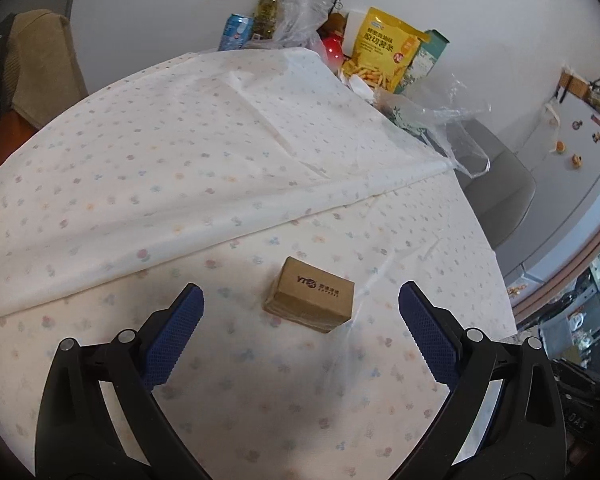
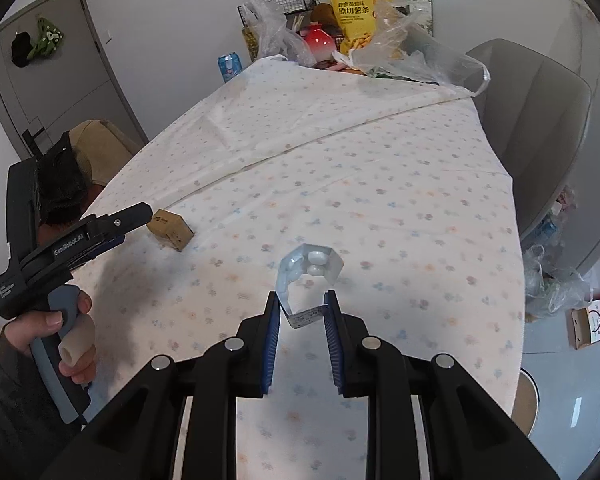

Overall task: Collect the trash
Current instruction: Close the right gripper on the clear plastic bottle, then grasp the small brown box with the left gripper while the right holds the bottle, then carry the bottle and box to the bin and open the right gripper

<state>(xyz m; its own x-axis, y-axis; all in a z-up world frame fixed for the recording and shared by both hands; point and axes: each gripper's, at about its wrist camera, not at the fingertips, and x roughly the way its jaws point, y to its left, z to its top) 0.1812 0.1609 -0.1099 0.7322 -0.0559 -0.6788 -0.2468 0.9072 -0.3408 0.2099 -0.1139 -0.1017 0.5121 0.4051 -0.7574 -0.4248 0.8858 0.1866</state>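
Right hand-held gripper (image 2: 302, 307): you're pinching the bent blister pack (image 2: 306, 276) by its two ends only, jaws narrowed onto it, pads (image 2: 273, 332) pressing the foil edges. Most of the pack is sticking out past the tips, above the desk (image 2: 420, 208). Risk: the strip is thin and already folded, so it's likely flexing further under squeeze and could pop out sideways or pivot if you're swinging fast. Looks like a marginal grip to me.

Left hand-held gripper (image 1: 301, 304): jaws standing wide, holding nothing, both pads (image 1: 172, 340) clear of the cardboard box (image 1: 310, 294). The box is lying flat on the desk, centred between the fingers but just ahead of the tips, turned at an angle to them. Risk: closing now is probably catching corners instead of flat faces, so it's twisting or skating on the slick cloth (image 1: 180, 168). Also the loose folded cloth layer just beyond the box could be snagging a fingertip if you're overshooting.

No bin visible in either view, so I can't tell where you're carrying the stuff.
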